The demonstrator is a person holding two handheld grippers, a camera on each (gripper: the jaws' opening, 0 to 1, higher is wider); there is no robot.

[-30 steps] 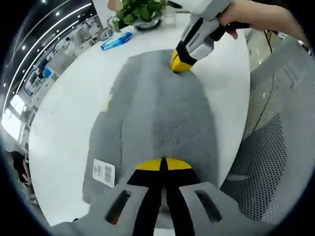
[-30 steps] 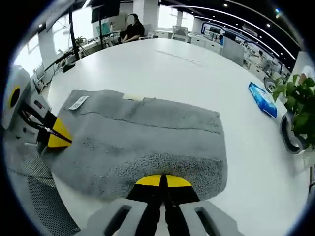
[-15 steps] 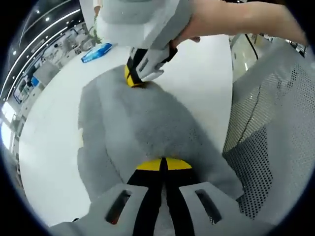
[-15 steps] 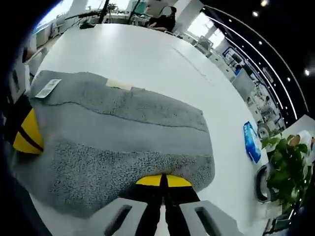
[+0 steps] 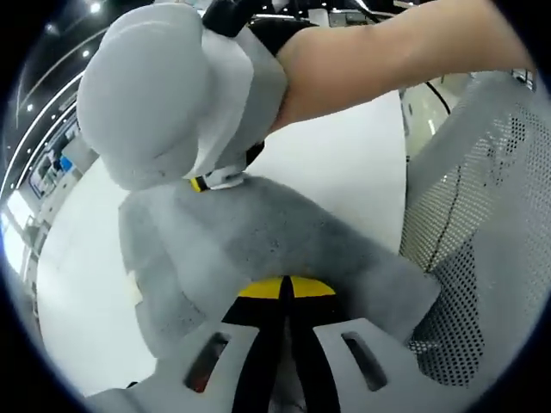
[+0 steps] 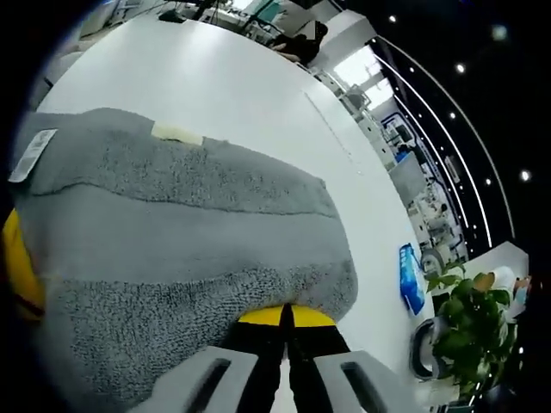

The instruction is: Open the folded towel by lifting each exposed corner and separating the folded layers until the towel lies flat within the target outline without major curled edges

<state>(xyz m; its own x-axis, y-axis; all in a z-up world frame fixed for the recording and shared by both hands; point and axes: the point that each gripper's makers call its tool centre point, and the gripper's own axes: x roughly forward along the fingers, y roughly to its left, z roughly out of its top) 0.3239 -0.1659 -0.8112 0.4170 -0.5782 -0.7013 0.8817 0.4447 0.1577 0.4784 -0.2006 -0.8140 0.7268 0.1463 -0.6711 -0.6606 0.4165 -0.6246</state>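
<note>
Both grippers pinch the near edge of the grey towel (image 6: 172, 232), one at each end, so the top layer can be raised and carried as one sheet rather than dragged. In the right gripper view the right gripper (image 6: 287, 317) has its jaws pressed together on the hem at 6 o'clock; the towel lies folded on the white table (image 6: 215, 77), label (image 6: 31, 155) at 9 o'clock, the plant (image 6: 465, 318) at 4 o'clock. In the left gripper view the left gripper (image 5: 286, 291) is likewise closed on the cloth, which bulges upward. No target outline is visible.
</note>
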